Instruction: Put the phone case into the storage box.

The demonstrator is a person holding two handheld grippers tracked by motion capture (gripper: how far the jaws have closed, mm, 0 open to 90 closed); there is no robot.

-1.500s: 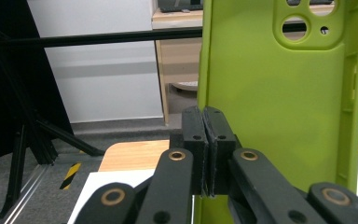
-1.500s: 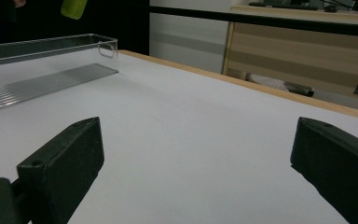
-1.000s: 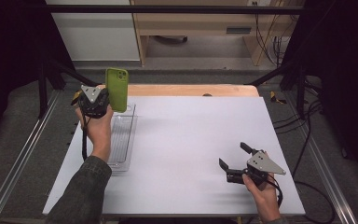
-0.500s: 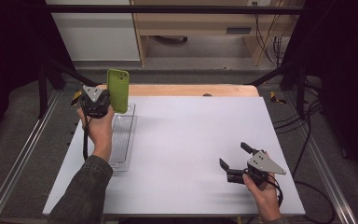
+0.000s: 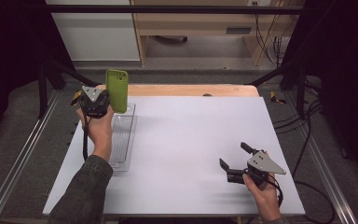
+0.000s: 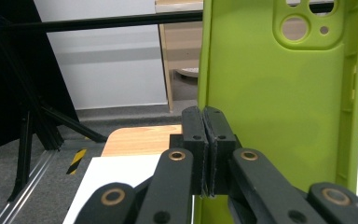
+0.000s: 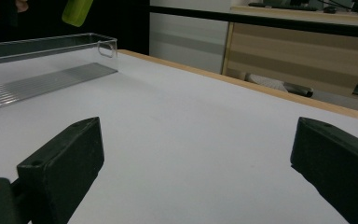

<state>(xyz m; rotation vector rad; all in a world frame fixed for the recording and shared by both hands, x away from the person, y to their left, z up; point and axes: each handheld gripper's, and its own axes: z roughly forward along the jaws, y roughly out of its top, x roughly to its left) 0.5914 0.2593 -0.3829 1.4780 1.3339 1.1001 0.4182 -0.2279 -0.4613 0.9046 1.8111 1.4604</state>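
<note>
A lime-green phone case point(image 5: 116, 91) stands upright in the air above the far end of a clear plastic tray point(image 5: 121, 154) at the table's left. My left gripper point(image 5: 108, 104) is shut on the case's lower side edge. In the left gripper view the jaws point(image 6: 206, 140) are pinched together on the rim of the case point(image 6: 279, 116), whose inside and camera cut-out face the camera. My right gripper point(image 5: 234, 155) rests low near the table's front right, open, with nothing between its fingers. The right gripper view looks between its spread jaws point(image 7: 198, 140) to the tray point(image 7: 42, 44) and the case point(image 7: 77, 11) far off.
A white mat point(image 5: 191, 135) covers the table, with a wooden edge point(image 5: 191, 90) along the far side. Black frame bars and tripod legs point(image 5: 51, 74) stand off the table's far corners. Cables point(image 5: 307, 140) trail on the floor at the right.
</note>
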